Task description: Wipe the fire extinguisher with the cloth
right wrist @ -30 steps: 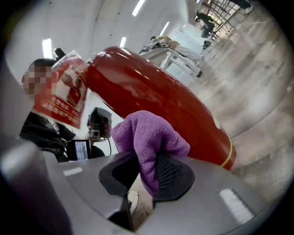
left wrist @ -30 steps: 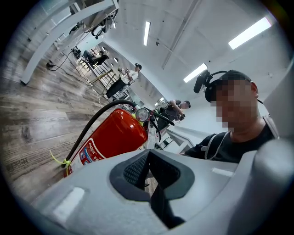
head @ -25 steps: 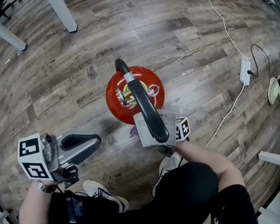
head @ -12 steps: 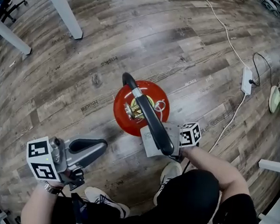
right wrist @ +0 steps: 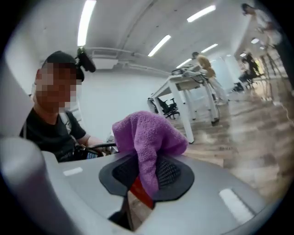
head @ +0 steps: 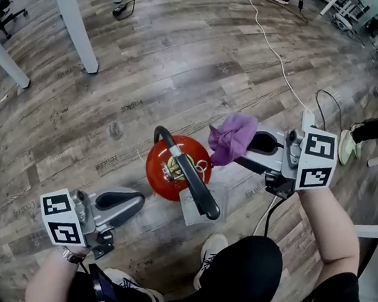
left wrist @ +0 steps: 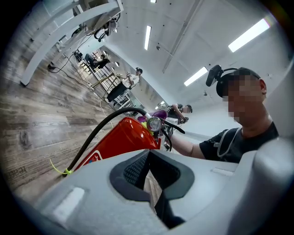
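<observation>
Red and glossy, the fire extinguisher (head: pixel 174 169) is standing upright on the wood-plank floor (head: pixel 184 54). Seen from above, its round shoulder is showing around a yellowish valve. A black lever handle (head: pixel 196 187) is reaching over its near side, and a black hose (left wrist: pixel 101 128) is curving down its flank. A small round pressure gauge (left wrist: pixel 154 124) is sitting at its neck. A pale tag (head: pixel 201 204) is lying just under the handle, on the person's side of the extinguisher.

The purple terry cloth (head: pixel 231 137) is bunching up just right of the extinguisher's top and looks clear of it. The right hand-held gripper (head: pixel 245 150) is clamping the cloth, and its pads are pressing on a fold that is hanging down between them.

The left hand-held gripper (head: pixel 129 201) is pointing at the extinguisher from its lower left, apart from it. Its jaws are pressing together with nothing between them.

A white cable (head: pixel 276 56) is running across the floor beyond and right of the extinguisher to a white power strip (head: pixel 308 118). The person's white shoe (head: pixel 212 248) is standing close on the near side.
</observation>
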Action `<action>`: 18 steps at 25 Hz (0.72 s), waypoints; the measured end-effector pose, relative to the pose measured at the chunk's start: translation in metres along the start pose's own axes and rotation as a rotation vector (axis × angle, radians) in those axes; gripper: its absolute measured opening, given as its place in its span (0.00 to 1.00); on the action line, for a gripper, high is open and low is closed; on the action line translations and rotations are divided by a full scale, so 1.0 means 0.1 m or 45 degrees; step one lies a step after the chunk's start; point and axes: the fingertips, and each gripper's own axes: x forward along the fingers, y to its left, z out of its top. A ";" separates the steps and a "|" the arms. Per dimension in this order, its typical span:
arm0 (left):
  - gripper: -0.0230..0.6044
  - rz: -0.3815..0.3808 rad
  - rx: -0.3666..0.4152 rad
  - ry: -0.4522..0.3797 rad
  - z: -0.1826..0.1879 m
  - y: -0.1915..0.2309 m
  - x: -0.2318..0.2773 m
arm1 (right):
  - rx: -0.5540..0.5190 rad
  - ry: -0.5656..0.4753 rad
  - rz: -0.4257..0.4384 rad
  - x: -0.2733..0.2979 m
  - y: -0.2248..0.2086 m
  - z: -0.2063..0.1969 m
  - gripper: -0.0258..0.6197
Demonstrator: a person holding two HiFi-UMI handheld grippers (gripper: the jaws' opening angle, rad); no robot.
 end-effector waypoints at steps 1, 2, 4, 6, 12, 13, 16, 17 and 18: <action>0.04 -0.004 0.016 -0.006 0.04 0.00 0.02 | -0.114 0.054 0.035 -0.02 0.15 0.18 0.17; 0.04 -0.010 0.028 -0.013 0.07 0.00 0.03 | -0.222 0.111 0.082 -0.04 0.34 0.33 0.17; 0.04 -0.020 0.038 -0.024 0.13 0.00 0.05 | -0.395 0.232 0.200 -0.01 0.77 0.53 0.17; 0.04 -0.017 0.036 -0.028 0.13 0.02 0.04 | -0.537 0.427 0.296 0.01 1.11 0.49 0.17; 0.04 -0.007 0.029 -0.039 0.10 0.05 0.01 | -0.815 0.879 0.473 0.13 1.33 0.15 0.17; 0.04 -0.005 0.029 -0.041 0.10 0.05 0.00 | -0.858 0.899 0.474 0.19 1.31 0.17 0.17; 0.04 -0.001 0.027 -0.044 0.10 0.06 -0.03 | -0.959 0.908 0.461 0.50 1.18 0.25 0.17; 0.04 0.001 0.027 -0.047 0.11 0.06 -0.04 | -0.964 0.912 0.457 0.62 1.12 0.27 0.17; 0.04 0.002 0.028 -0.050 0.12 0.06 -0.04 | -0.961 0.927 0.446 0.73 1.05 0.27 0.17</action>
